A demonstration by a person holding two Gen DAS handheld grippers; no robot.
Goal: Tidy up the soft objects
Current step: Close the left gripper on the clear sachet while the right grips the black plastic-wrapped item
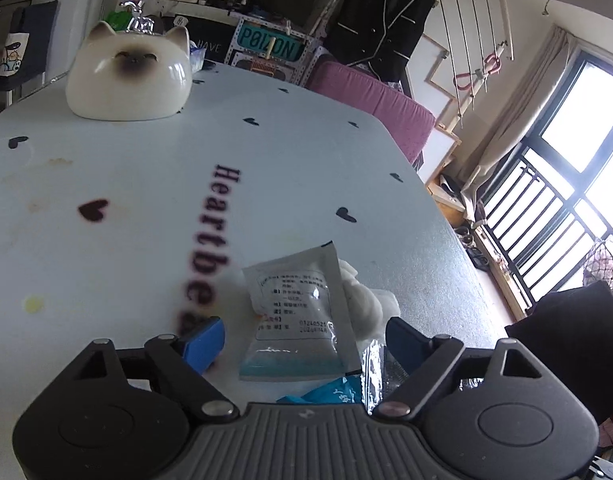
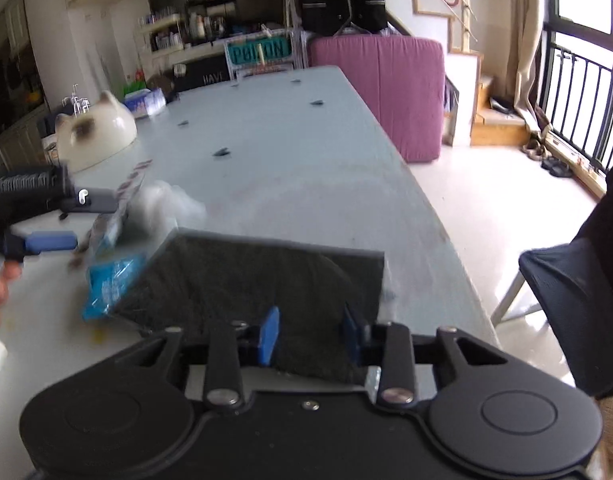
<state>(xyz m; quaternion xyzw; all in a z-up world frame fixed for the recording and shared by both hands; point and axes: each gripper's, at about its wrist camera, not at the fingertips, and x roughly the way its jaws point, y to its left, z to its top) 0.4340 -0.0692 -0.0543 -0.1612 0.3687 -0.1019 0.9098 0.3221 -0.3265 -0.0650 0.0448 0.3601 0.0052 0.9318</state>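
The left gripper [image 1: 304, 338] is spread wide over a clear sachet [image 1: 302, 312] lying on the table [image 1: 126, 184] beside white cotton [image 1: 364, 304]. The right gripper [image 2: 310, 332] is narrowed around a dark pouch [image 2: 258, 276]; firm contact cannot be confirmed. The sachet should be centred before closure

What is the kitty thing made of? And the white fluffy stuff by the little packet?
The cat-shaped jar looks like glazed ceramic: smooth, with shiny highlights. The white fluffy lump looks like cotton wool: soft and wispy, though blurred. The packet seems thin clear plastic film, crinkled and glossy.
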